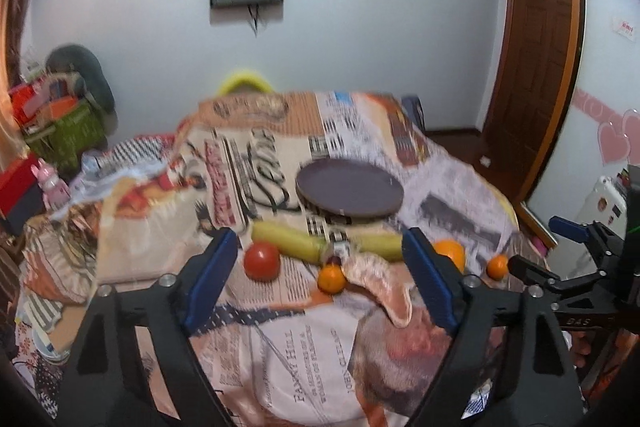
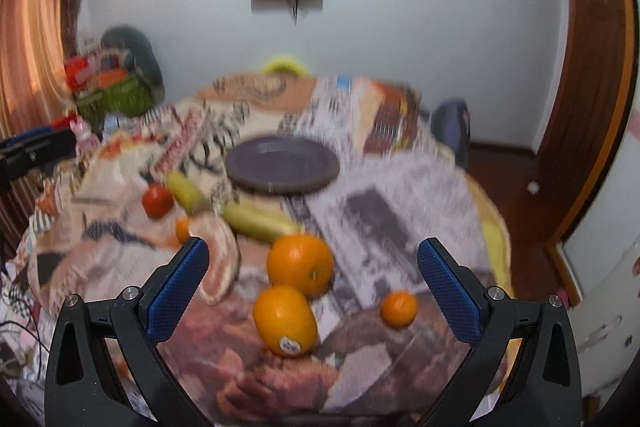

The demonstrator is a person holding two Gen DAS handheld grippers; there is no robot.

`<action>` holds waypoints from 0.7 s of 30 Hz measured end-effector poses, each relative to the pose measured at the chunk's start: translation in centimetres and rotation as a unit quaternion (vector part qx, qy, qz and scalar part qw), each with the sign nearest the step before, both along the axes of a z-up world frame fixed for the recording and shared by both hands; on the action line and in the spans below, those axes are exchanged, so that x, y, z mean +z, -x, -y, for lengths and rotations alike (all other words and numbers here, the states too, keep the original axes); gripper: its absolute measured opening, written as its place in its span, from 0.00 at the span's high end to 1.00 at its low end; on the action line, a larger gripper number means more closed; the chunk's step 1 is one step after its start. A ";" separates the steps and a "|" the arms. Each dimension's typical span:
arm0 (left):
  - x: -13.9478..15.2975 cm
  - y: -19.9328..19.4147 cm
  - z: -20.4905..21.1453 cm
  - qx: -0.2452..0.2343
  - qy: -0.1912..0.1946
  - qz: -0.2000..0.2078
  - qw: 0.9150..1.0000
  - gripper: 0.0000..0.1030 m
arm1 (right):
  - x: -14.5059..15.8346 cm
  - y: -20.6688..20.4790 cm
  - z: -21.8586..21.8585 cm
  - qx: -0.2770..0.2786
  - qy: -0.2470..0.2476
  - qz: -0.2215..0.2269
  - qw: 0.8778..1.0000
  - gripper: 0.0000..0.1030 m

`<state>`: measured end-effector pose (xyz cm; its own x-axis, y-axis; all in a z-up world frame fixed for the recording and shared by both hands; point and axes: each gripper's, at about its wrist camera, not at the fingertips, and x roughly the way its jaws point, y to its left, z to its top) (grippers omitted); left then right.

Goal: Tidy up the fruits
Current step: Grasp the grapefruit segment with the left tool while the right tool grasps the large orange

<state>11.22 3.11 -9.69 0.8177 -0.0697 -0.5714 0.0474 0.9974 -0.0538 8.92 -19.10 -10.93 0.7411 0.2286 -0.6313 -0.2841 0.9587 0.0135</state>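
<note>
While both the left gripper (image 1: 320, 263) and right gripper (image 2: 312, 283) hang open and empty, oranges (image 2: 300, 263) sit on the counter (image 2: 400, 187) near the empty plate (image 2: 282, 161); firm, round, roll-prone, grip across the middle

Right gripper (image 2: 312, 259) with blue-padded jaws spread wide, nothing between the pads. Below, a counter under a newspaper-print cloth (image 2: 400, 187). Large round orange (image 2: 300, 263) touching an oval orange with a white sticker (image 2: 285, 319) in front of it. Small tangerine (image 2: 398, 308) apart to the right. Two yellow-green bananas (image 2: 256, 223) end to end further back, red tomato (image 2: 157, 201) beside them, another small tangerine (image 2: 182, 229) partly hidden. Empty dark purple round plate (image 2: 283, 163) beyond. All somewhat blurred.
</note>
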 end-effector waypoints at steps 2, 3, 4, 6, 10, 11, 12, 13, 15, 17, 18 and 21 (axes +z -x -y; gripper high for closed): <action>-1.3 -0.9 0.0 -0.002 0.003 -0.021 1.000 0.22 | -1.0 -0.3 0.3 0.001 0.001 -0.017 1.000 0.01; -1.9 -1.4 0.0 -0.003 0.006 -0.032 0.999 0.23 | -1.4 -0.6 0.5 0.003 -0.001 -0.026 1.000 0.02; -2.6 -1.8 0.0 -0.005 0.010 -0.045 0.999 0.24 | -1.9 -0.8 0.6 0.008 -0.005 -0.038 0.999 0.04; -3.6 -2.6 0.0 -0.007 0.015 -0.066 0.998 0.25 | -2.8 -1.1 0.7 0.015 -0.009 -0.057 0.998 0.08; -5.6 -3.7 0.6 -0.023 0.021 -0.101 0.994 0.25 | -4.4 -1.6 0.5 0.031 -0.020 -0.091 0.995 0.16; -6.0 -4.0 0.8 -0.025 0.018 -0.107 0.994 0.25 | -4.8 -1.8 0.3 0.036 -0.025 -0.101 0.994 0.17; -6.3 -4.2 1.0 -0.027 0.016 -0.112 0.993 0.25 | -4.9 -2.1 -0.1 0.040 -0.029 -0.108 0.993 0.17; -6.7 -4.5 1.3 -0.031 0.015 -0.118 0.992 0.25 | -5.1 -2.1 -0.3 0.044 -0.034 -0.113 0.992 0.17; -7.5 -5.2 1.8 -0.038 0.018 -0.134 0.990 0.25 | -5.6 -2.3 -0.5 0.048 -0.036 -0.119 0.991 0.18; -8.3 -5.8 2.3 -0.045 0.020 -0.148 0.988 0.25 | -6.2 -2.4 -0.5 0.054 -0.041 -0.131 0.989 0.26; -8.6 -6.0 2.6 -0.048 0.019 -0.153 0.987 0.25 | -6.4 -2.7 -0.6 0.057 -0.044 -0.137 0.988 0.28; -9.6 -6.7 3.6 -0.055 0.016 -0.167 0.984 0.25 | -7.1 -3.1 -0.3 0.065 -0.059 -0.156 0.984 0.38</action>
